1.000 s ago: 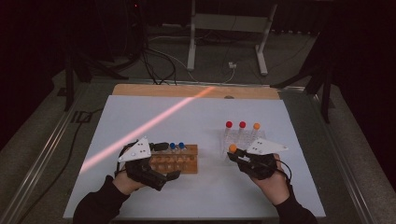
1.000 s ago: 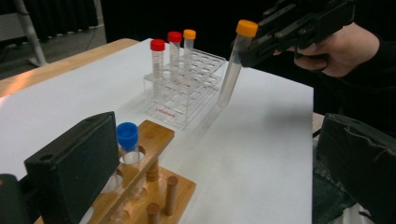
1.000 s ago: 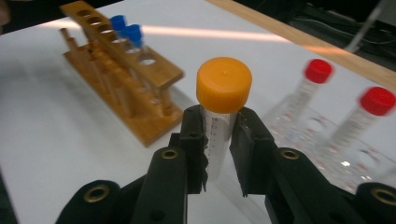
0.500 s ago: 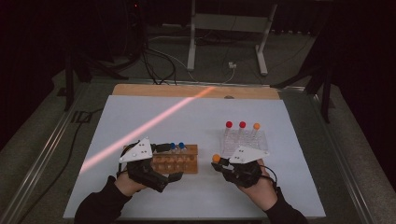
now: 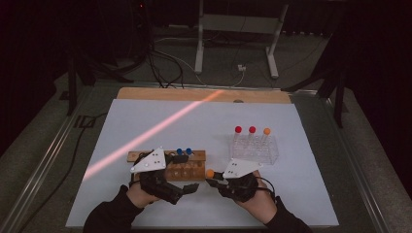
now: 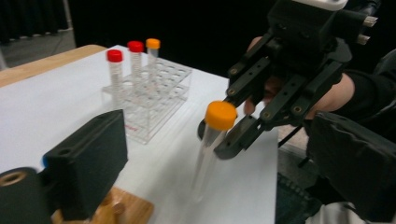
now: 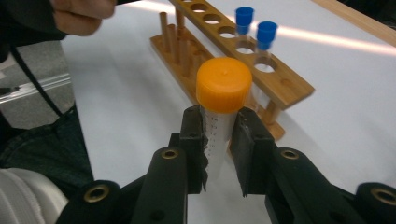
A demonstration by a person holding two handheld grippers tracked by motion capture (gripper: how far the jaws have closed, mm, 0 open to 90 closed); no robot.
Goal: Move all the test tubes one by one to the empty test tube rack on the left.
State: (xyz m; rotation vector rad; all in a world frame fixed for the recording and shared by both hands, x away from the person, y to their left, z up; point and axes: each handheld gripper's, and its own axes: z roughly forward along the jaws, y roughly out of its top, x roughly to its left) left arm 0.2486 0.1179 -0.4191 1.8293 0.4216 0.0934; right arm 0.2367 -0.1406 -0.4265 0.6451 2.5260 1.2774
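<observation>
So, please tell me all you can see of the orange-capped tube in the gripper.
The tube is clear plastic, with printed marks on its side and an orange screw cap. It stands about upright, off the table, between the clear rack and the wooden one. The right gripper is shut on it just under the cap; nothing else touches it.

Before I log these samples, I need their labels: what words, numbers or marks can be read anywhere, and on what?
No text can be read.
Orange-capped tube in the right claw: a column of printed scale marks on its wall, too small and blurred to read.
Clear plastic rack: a small red mark low on its front, too blurred to read.
Wooden rack and blue-capped tubes: no marks seen.
</observation>
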